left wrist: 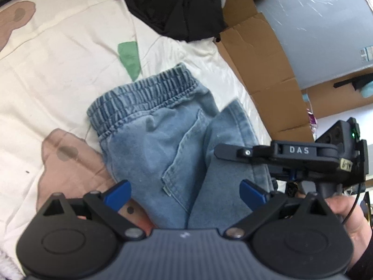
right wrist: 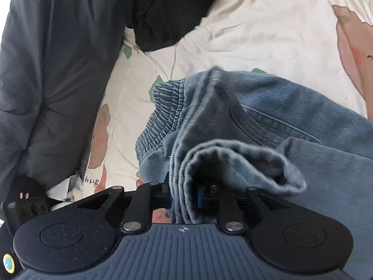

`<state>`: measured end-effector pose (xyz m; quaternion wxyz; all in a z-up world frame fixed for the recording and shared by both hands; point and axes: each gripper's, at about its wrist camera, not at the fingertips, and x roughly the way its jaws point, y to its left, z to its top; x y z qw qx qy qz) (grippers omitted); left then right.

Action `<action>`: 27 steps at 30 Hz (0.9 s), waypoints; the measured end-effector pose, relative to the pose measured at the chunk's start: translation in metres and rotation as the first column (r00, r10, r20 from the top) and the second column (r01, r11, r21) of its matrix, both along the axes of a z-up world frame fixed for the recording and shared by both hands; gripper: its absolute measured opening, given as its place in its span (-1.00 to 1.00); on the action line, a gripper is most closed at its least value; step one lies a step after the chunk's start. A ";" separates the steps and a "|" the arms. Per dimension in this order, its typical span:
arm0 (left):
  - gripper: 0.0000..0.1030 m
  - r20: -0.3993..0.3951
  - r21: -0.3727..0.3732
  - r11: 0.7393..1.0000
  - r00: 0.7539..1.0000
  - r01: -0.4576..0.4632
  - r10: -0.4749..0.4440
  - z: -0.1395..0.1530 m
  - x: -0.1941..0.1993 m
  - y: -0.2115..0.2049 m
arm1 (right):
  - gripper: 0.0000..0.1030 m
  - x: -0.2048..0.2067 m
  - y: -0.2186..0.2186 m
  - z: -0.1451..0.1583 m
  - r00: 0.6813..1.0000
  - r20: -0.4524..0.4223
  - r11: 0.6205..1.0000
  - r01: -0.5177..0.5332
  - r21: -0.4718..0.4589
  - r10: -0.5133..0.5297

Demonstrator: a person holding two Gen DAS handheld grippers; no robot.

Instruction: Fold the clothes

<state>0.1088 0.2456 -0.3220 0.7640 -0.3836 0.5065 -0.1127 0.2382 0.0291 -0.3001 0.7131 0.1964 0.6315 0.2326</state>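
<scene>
While wide open and empty above the jeans [left wrist: 163, 140], left claw [left wrist: 184, 191] — right claw [left wrist: 218, 152], "DAS"-marked, tight on their hem.

"DAS" stands on the right gripper [left wrist: 229, 152] — its small tag [left wrist: 346, 164] is hand-marked, not clearly legible.

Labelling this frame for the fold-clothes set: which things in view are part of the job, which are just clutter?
In the job:
- blue jeans, lying on the bed sheet
- left hand-held gripper, open above the jeans
- right hand-held gripper, with a jeans hem between its jaws

Lying about:
- black garment
- grey jacket
- cardboard
</scene>
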 end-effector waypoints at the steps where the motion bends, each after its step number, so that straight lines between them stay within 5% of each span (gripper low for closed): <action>1: 0.96 -0.003 0.003 1.000 1.000 -0.002 0.002 0.001 0.000 0.001 | -0.58 0.001 0.002 0.000 1.000 -0.001 1.000 -0.007 -0.007 0.007; 5: 0.96 -0.009 0.019 1.000 1.000 0.002 -0.002 0.004 -0.003 0.003 | -0.47 0.003 0.002 0.006 1.000 -0.011 1.000 0.013 -0.004 -0.013; 7: 0.96 -0.018 0.025 1.000 1.000 0.006 -0.005 0.003 -0.005 0.003 | -0.14 0.002 0.000 0.015 0.999 0.003 0.999 0.032 0.003 -0.032; 9: 0.96 -0.033 0.034 0.999 0.999 0.011 -0.010 0.003 -0.007 0.002 | -0.08 0.001 -0.002 0.024 0.999 0.024 0.999 0.040 0.004 -0.040; 20: 0.97 -0.061 0.187 0.982 0.998 0.034 -0.023 0.043 -0.022 -0.007 | -0.07 -0.010 -0.053 0.081 0.993 0.097 0.997 0.074 -0.012 -0.072; 23: 0.97 -0.068 0.226 0.974 0.998 0.020 -0.005 0.070 -0.022 -0.011 | -0.06 -0.023 -0.075 0.102 0.989 0.130 0.997 0.064 0.034 -0.068; 27: 0.97 -0.069 0.256 0.967 0.998 0.012 0.006 0.117 -0.024 -0.018 | -0.05 -0.032 -0.095 0.132 0.979 0.201 0.999 -0.010 -0.039 0.018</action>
